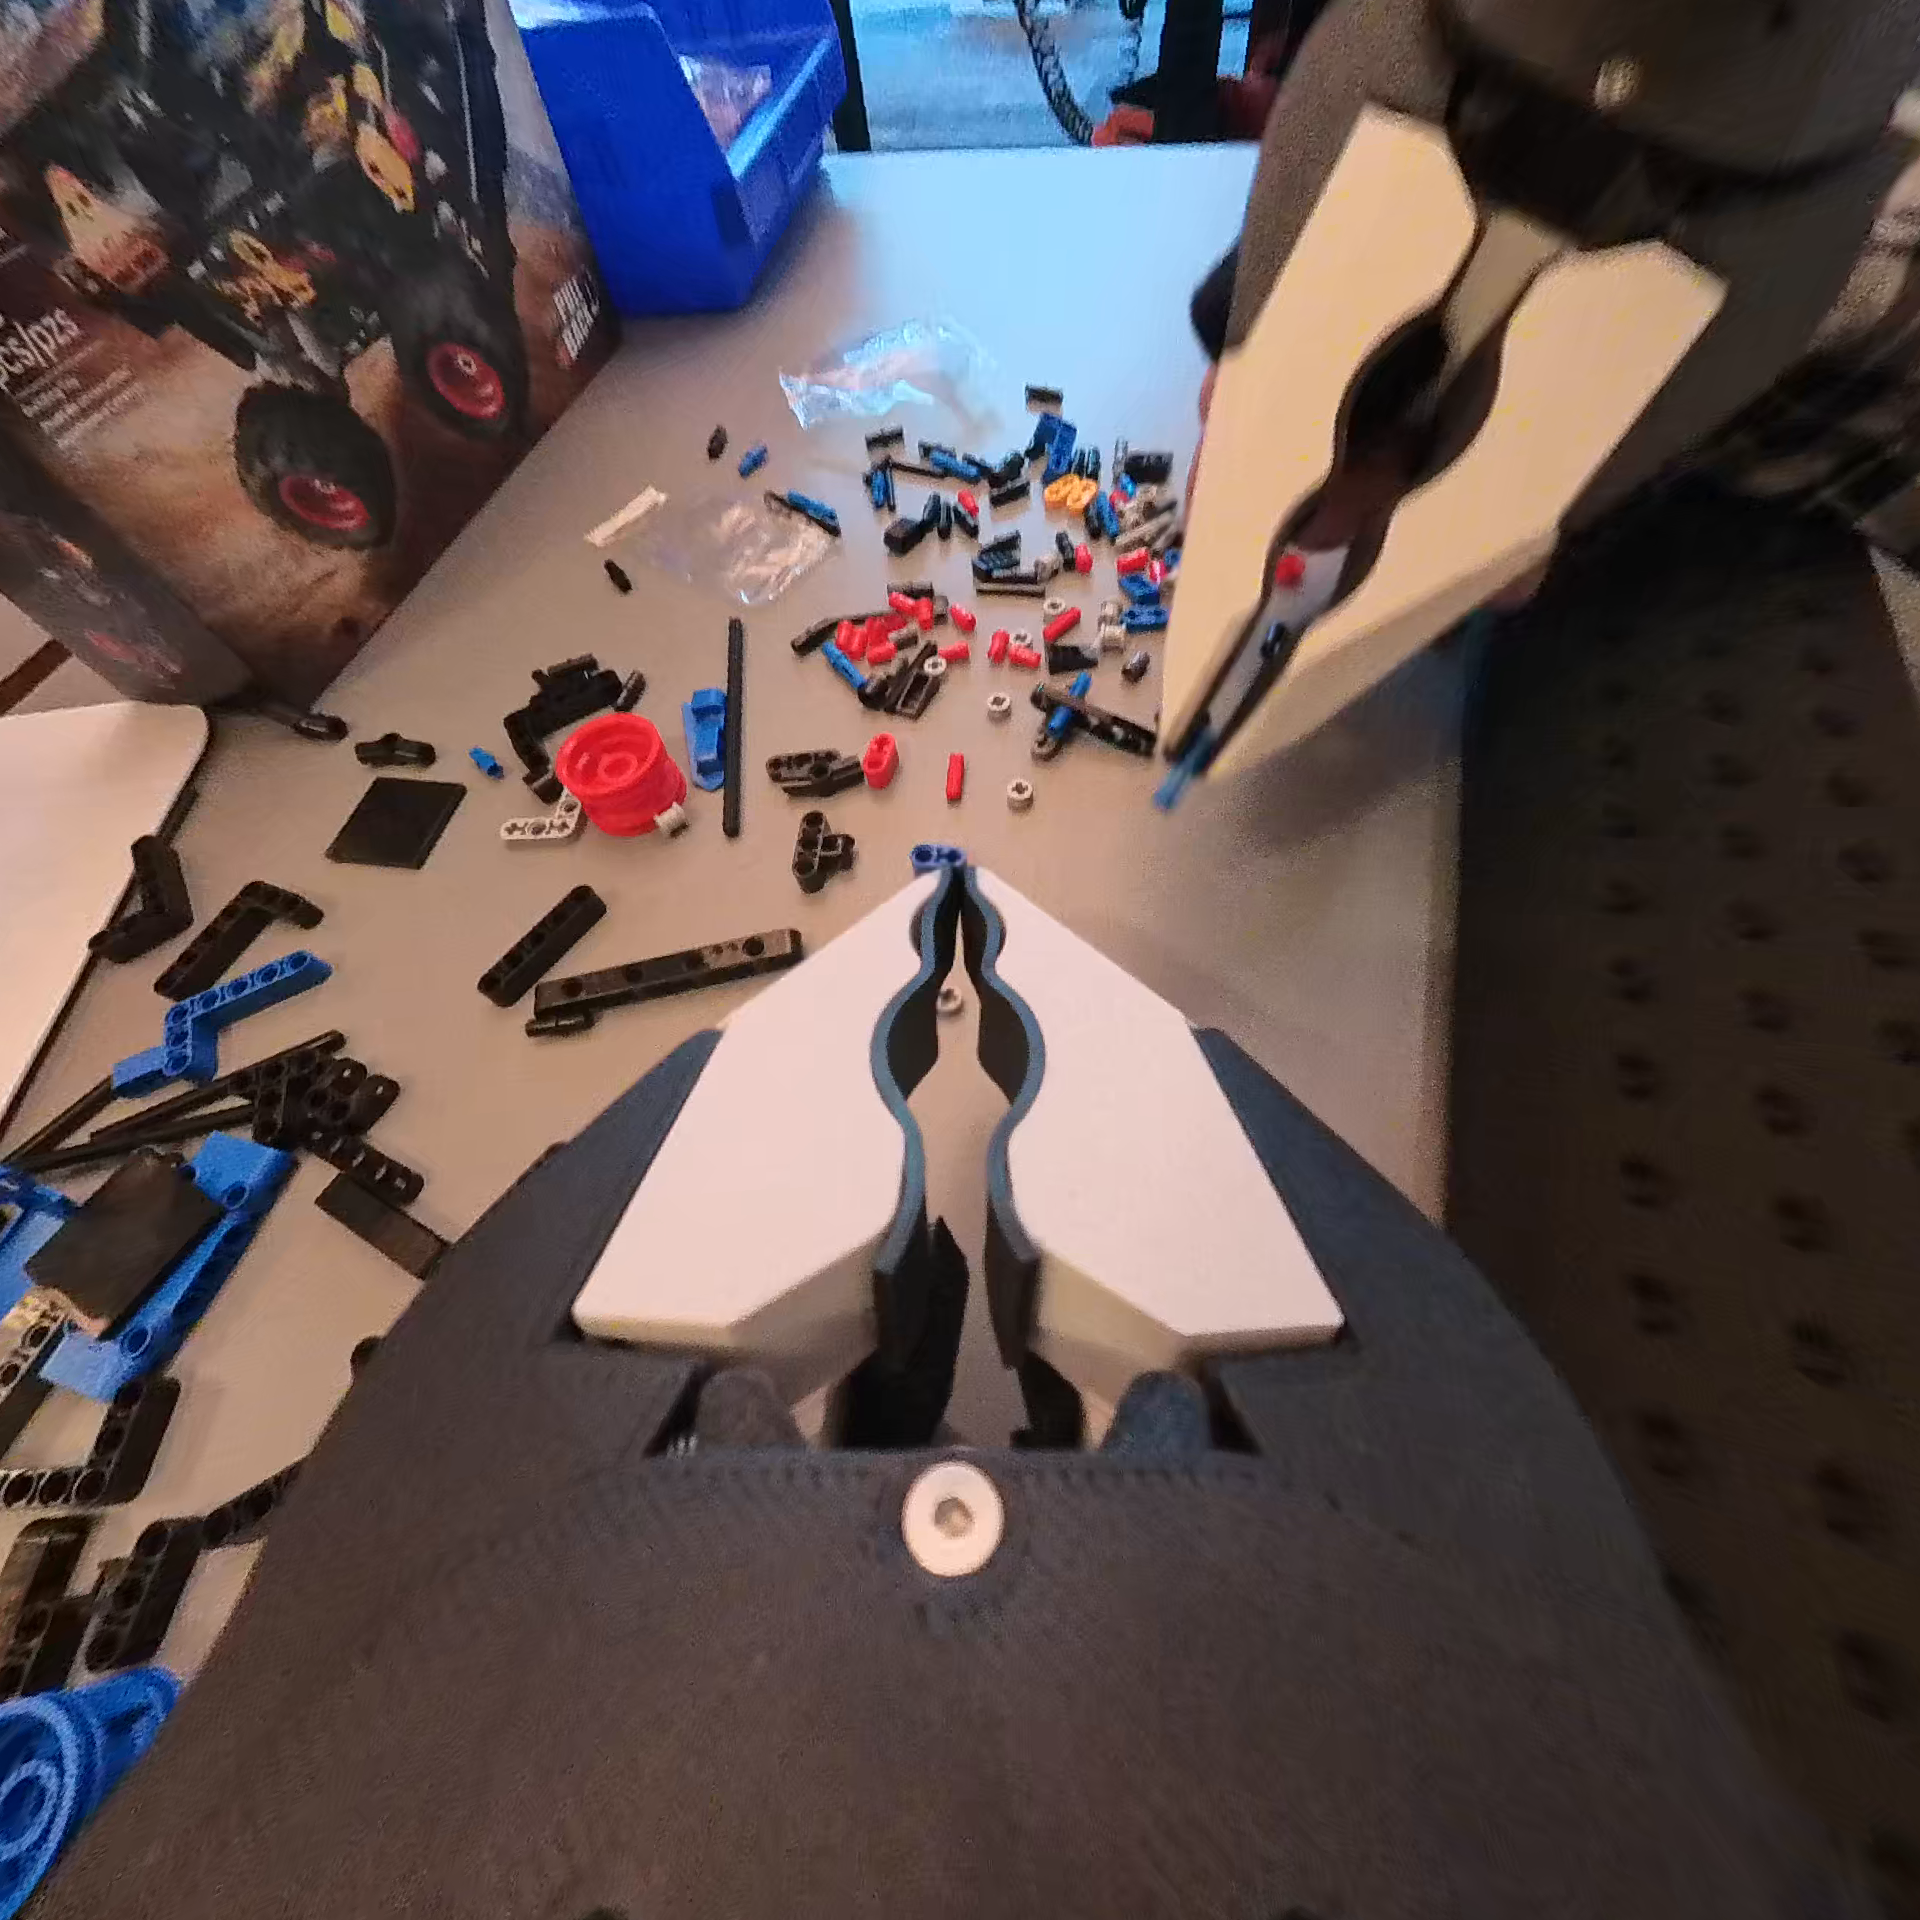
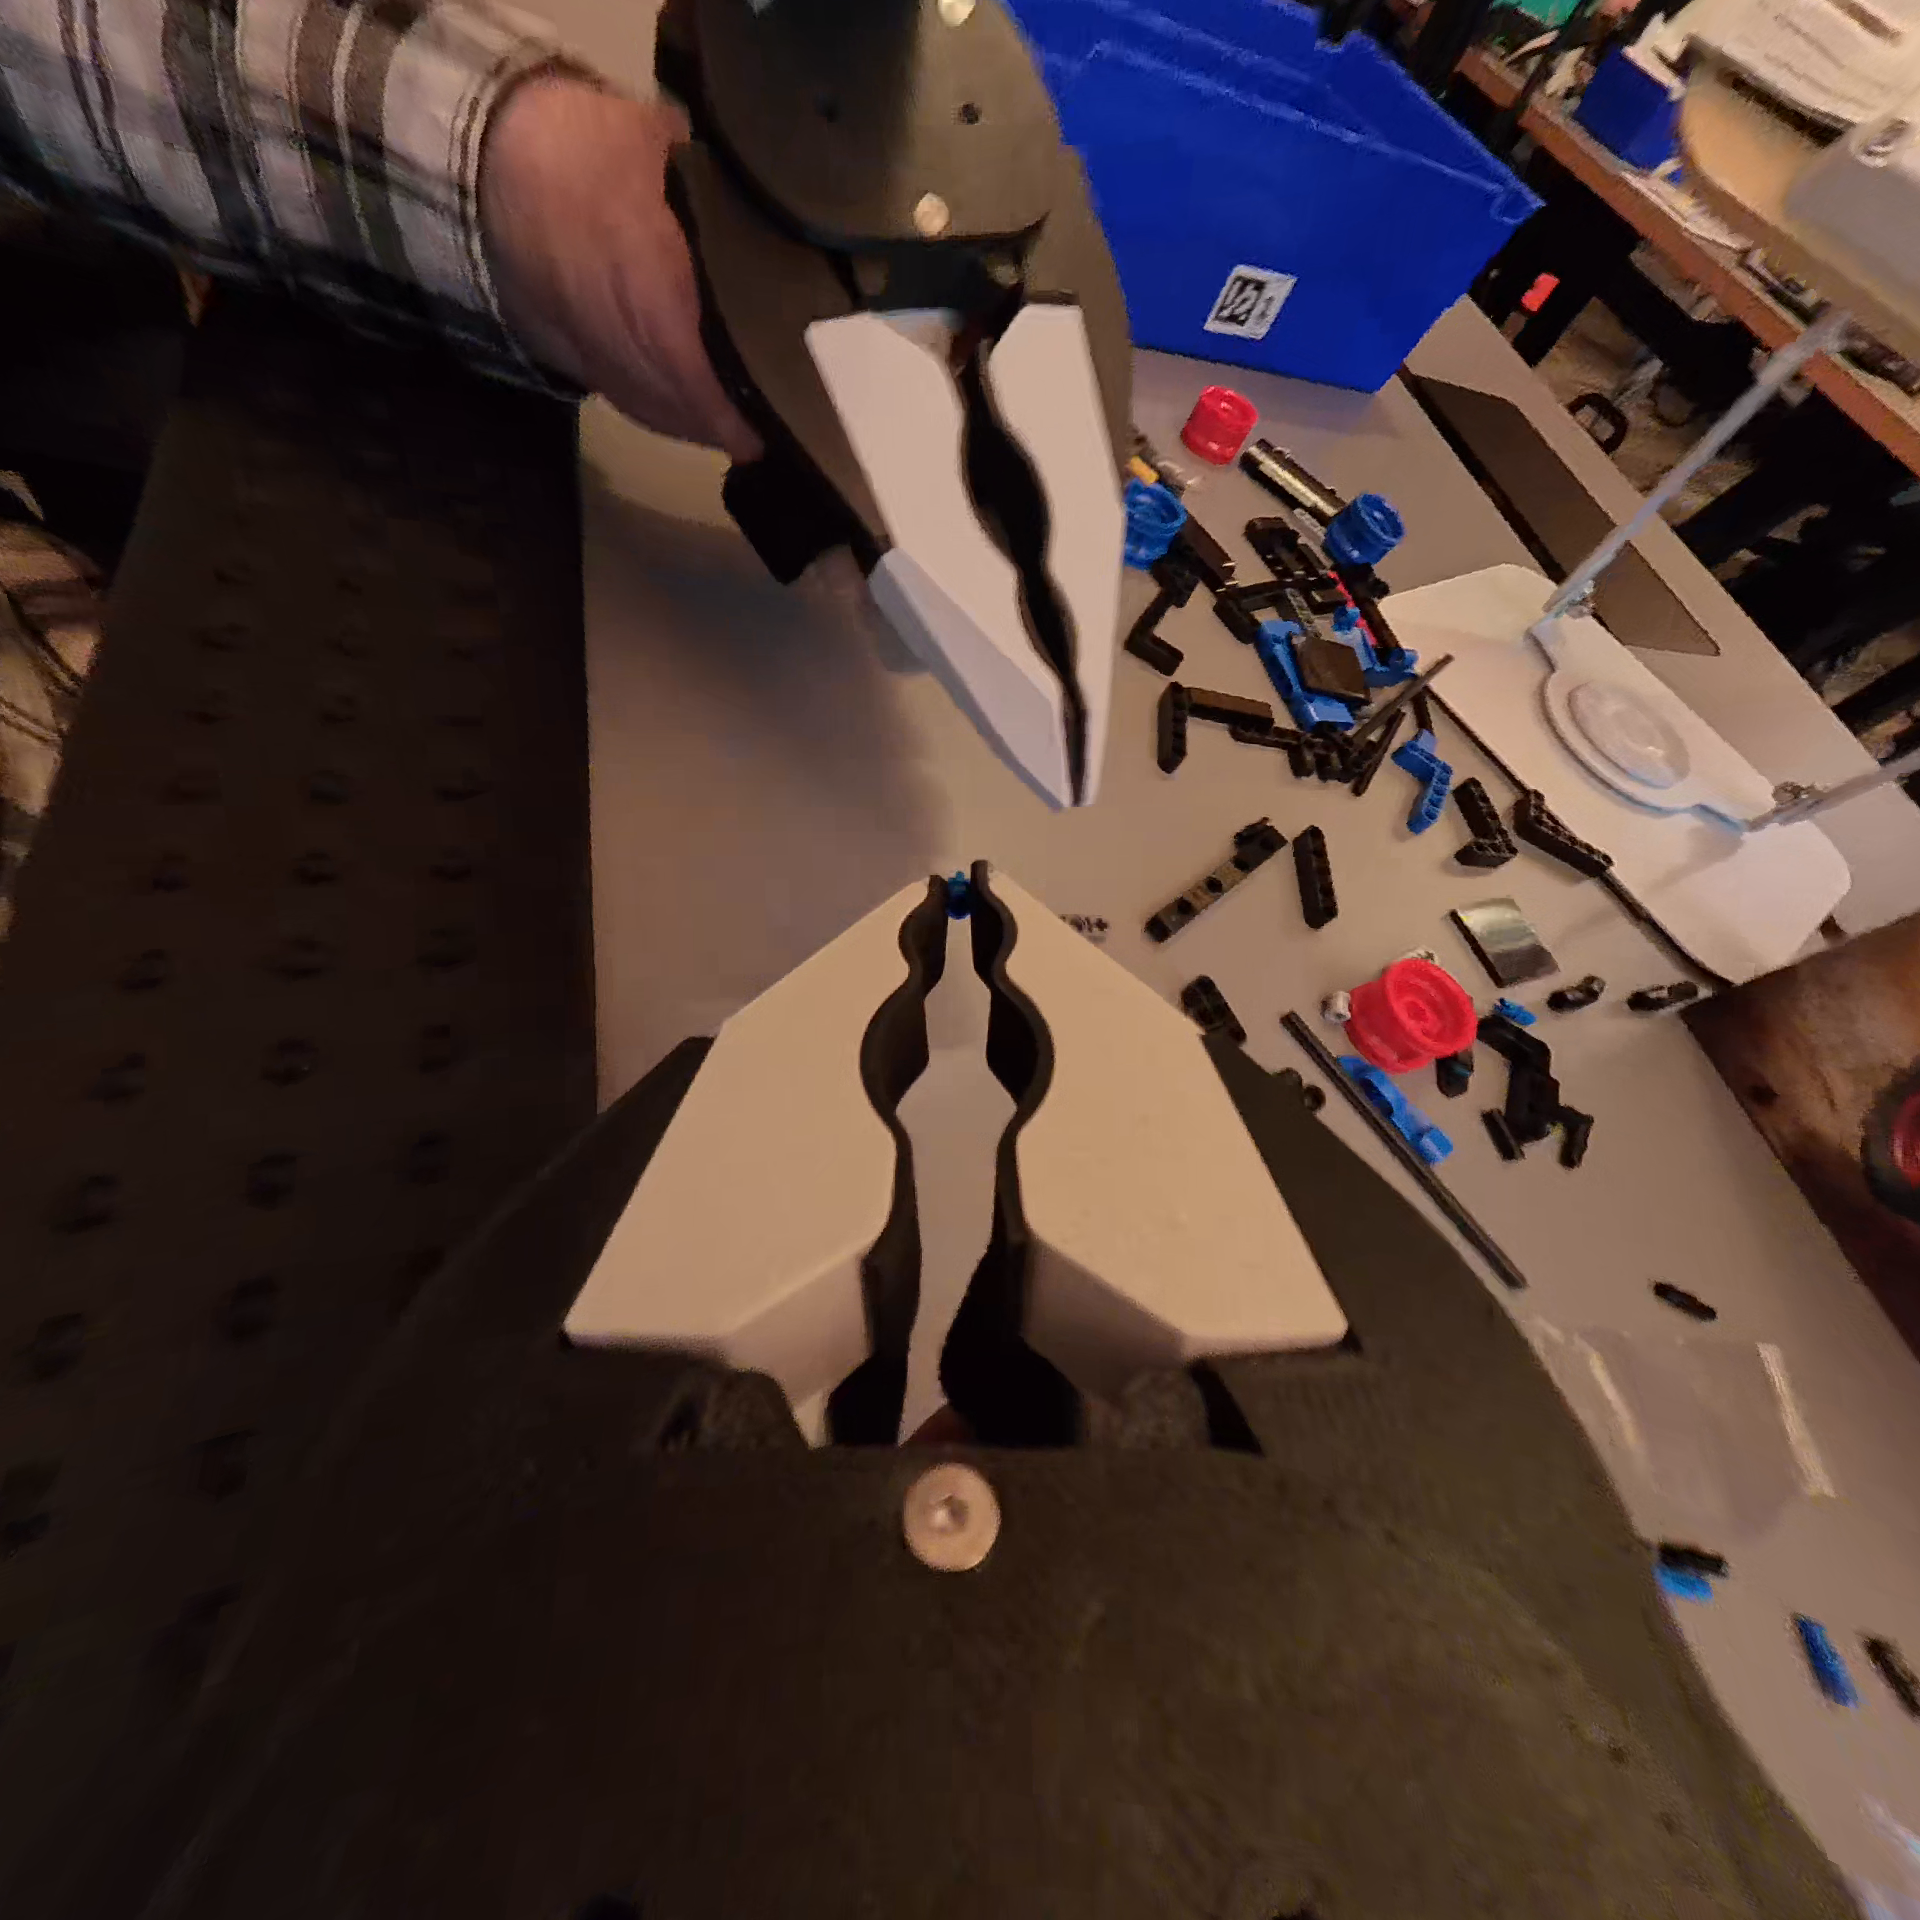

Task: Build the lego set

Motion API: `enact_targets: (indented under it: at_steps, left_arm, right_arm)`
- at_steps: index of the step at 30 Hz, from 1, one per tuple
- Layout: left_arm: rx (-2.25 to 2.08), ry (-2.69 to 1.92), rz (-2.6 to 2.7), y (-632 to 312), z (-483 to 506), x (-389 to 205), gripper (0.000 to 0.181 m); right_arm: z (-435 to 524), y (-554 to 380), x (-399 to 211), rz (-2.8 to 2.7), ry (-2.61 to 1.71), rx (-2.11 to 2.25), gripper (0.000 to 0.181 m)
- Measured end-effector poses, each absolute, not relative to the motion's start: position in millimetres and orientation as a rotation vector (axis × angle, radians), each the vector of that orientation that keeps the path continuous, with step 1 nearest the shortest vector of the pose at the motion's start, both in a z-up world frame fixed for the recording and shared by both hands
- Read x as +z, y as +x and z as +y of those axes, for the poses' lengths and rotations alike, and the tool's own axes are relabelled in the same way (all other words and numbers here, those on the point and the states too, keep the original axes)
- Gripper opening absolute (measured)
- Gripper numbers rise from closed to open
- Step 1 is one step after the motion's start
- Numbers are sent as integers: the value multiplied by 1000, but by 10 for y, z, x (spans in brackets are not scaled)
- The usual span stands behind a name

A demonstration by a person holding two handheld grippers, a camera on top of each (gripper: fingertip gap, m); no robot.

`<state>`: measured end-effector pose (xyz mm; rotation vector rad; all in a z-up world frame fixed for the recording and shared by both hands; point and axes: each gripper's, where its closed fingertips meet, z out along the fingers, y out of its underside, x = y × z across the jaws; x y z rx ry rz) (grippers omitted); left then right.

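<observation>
My left gripper is shut on a small blue Lego piece pinched at its tips, above the grey table. My right gripper is shut on a small blue pin. In the left wrist view the right gripper hangs at the upper right with the blue pin sticking out of its tips. In the right wrist view the left gripper points down just beyond my right tips, a short gap apart. A hand holds it.
Loose small red, blue and black pieces lie on the table, with a red wheel hub, black beams and a blue-black partial assembly. The set's box and a blue bin stand behind. A dark perforated surface borders the table. Tip to tip, the grippers are about 4 cm apart. It is some 12 cm from my left tips to the red wheel hub. Seen from the right wrist view as well.
</observation>
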<state>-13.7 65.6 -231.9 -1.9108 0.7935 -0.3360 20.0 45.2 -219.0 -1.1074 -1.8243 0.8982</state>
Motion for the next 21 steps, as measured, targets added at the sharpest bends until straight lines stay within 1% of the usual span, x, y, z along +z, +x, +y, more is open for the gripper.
enact_targets:
  at_steps: [3,9,17,21]
  left_arm:
    - [-290,-1940,859,-95,649,-2407,0]
    - [-248,-1958,1052,175,702,-2549,19]
    - [-155,-1908,1249,549,1074,-2659,21]
    - [-59,-1860,1390,638,1155,-2742,26]
  right_arm:
    - [645,384,-2048,-1720,-1170,940,2]
    - [966,797,-1861,-1557,-1270,924,1]
    - [1000,903,-2209,-1618,-1376,866,1]
    - [1021,900,-2268,-1616,-1397,884,1]
